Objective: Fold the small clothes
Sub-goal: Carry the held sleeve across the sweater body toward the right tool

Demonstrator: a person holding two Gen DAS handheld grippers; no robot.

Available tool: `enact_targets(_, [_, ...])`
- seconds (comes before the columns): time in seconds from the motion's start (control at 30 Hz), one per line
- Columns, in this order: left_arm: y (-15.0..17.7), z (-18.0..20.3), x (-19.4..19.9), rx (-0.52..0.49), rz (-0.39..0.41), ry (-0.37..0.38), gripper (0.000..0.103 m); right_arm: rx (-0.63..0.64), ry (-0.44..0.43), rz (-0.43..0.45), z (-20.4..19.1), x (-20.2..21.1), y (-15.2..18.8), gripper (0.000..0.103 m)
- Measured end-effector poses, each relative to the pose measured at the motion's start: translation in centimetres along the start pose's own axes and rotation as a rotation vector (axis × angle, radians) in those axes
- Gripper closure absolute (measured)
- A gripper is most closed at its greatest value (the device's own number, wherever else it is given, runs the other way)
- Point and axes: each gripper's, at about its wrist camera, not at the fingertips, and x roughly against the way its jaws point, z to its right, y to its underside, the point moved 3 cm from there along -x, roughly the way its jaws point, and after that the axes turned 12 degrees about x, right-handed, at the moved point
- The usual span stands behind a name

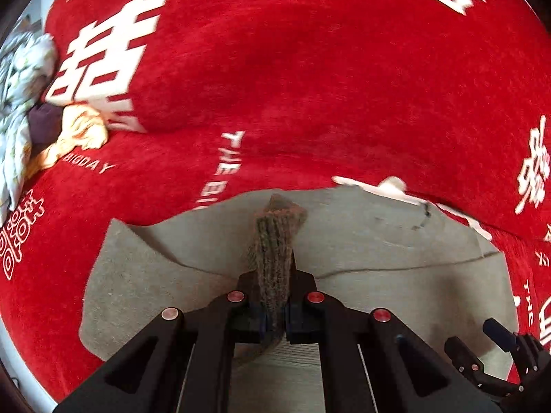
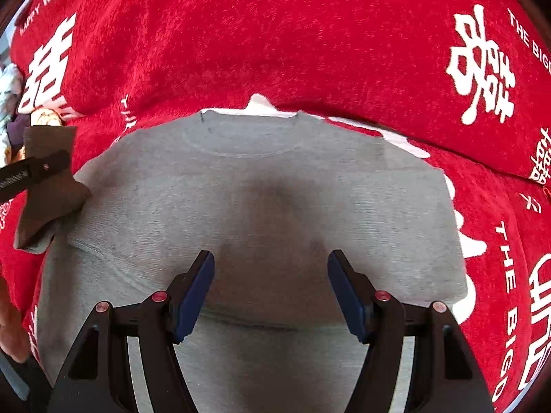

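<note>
A grey sweater [image 2: 268, 179] lies flat on the red blanket, neckline [image 2: 248, 118] towards the far side. My left gripper [image 1: 273, 285] is shut on the sweater's ribbed sleeve cuff [image 1: 275, 241], which sticks up between its fingers and is lifted over the body of the sweater [image 1: 378, 247]. In the right wrist view that left gripper [image 2: 51, 165] shows at the far left with the sleeve end [image 2: 51, 203] hanging from it. My right gripper [image 2: 271, 261] hovers open over the lower middle of the sweater with nothing between its blue pads; it also shows as the right gripper [image 1: 477, 339] low at the right edge.
The red blanket [image 1: 310, 69] with white characters covers the whole surface and rises in a fold behind the sweater. At the far left lie a yellow-orange garment [image 1: 82, 127], a dark purple piece [image 1: 44, 124] and floral fabric [image 1: 20, 79]. A person's hand [image 2: 10, 327] shows at the left edge.
</note>
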Motion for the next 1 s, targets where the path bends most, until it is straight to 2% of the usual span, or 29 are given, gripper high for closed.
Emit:
enact_targets(0.47, [2.4,7.9,0.9,-0.112,-0.017,0.006,0.096,-0.093,0.0,0.02,6.4,0.8,2.3,0.031])
enact_targets(0.9, [7.2,15.9,3.4,-0.269,0.005,0.063,0.096,-0.167,-0.018,0.056,10.4,1.9,4.5,0.031])
enact_targets(1.0, [8.4,17.4,3.4,-0.298,-0.012,0.073,0.096,-0.175,-0.016,0.067,11.1,2.3,4.8,0.031])
